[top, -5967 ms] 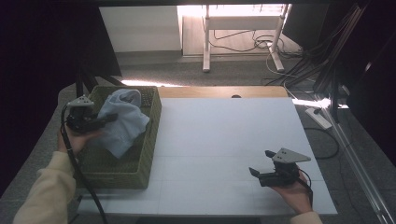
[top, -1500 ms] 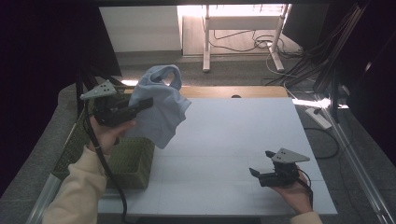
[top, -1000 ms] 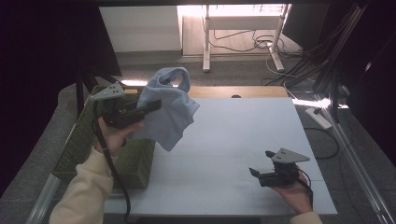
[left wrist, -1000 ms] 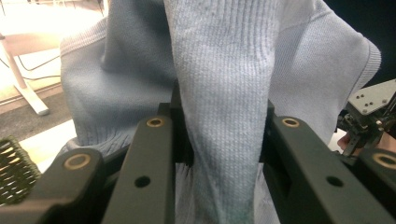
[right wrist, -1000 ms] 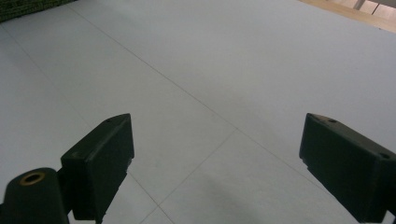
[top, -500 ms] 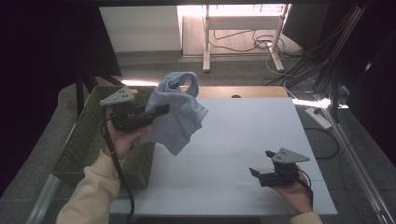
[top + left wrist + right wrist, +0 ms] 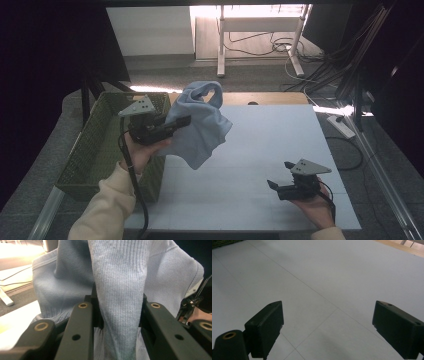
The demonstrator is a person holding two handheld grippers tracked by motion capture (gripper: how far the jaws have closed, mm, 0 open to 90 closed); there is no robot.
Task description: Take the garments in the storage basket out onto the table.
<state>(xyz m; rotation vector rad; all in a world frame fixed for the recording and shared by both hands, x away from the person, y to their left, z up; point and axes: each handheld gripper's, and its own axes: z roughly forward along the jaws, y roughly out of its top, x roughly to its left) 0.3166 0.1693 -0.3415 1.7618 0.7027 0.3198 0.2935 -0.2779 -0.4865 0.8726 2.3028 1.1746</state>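
A light blue knitted sweater [image 7: 200, 127] hangs in the air over the left part of the white table [image 7: 260, 150]. My left gripper [image 7: 182, 121] is shut on a bunched fold of it, held up beside the green basket [image 7: 95, 150]. In the left gripper view the sweater [image 7: 120, 290] runs between the two black jaws and covers what lies beyond. My right gripper [image 7: 272, 185] rests low at the table's front right, open. In the right gripper view its jaws stand wide apart over the bare white table [image 7: 324, 277], with nothing between them [image 7: 327, 322].
The green wicker basket stands at the table's left edge, partly off it. Behind the table are a white desk frame [image 7: 260, 35], cables on the floor [image 7: 320, 70] and a power strip [image 7: 342, 125] at the right.
My left gripper has carried the sweater rightward, from over the basket toward the table. The right gripper has stayed still.
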